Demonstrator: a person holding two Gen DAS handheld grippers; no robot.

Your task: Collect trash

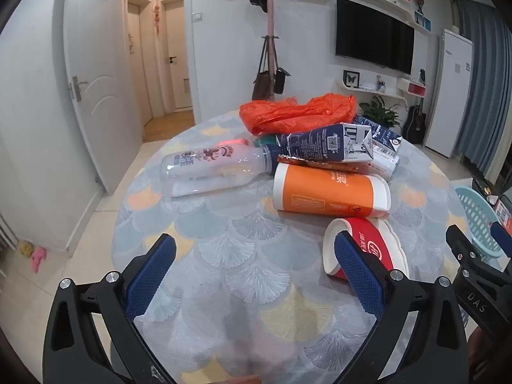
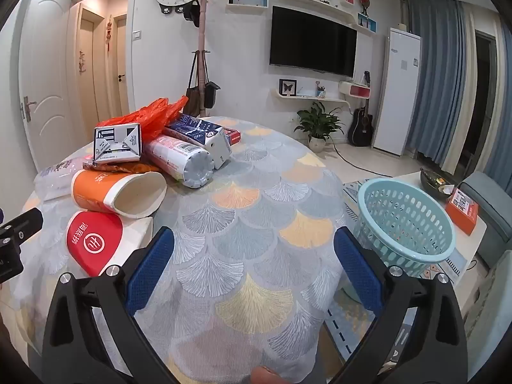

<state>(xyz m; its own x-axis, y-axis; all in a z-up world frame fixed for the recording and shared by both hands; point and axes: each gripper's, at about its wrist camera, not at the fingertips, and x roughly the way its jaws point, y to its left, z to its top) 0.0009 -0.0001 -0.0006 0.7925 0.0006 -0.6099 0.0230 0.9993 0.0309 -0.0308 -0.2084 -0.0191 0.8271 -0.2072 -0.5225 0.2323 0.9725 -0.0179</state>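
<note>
A pile of trash lies on the round table (image 1: 243,256): a clear plastic bottle (image 1: 217,168), an orange paper cup (image 1: 332,195) on its side, a crushed red paper cup (image 1: 368,243), a navy milk carton (image 1: 326,144) and an orange plastic bag (image 1: 297,112). My left gripper (image 1: 256,272) is open and empty above the cloth, its right finger just in front of the red cup. My right gripper (image 2: 254,262) is open and empty over the table (image 2: 256,224); the red cup (image 2: 94,240) and orange cup (image 2: 118,193) lie to its left.
A light blue plastic basket (image 2: 406,224) stands on a low white table to the right of the round table; it also shows in the left wrist view (image 1: 476,220). An orange box (image 2: 464,208) lies beside it. A second bottle (image 2: 179,158) and carton (image 2: 204,136) lie in the pile.
</note>
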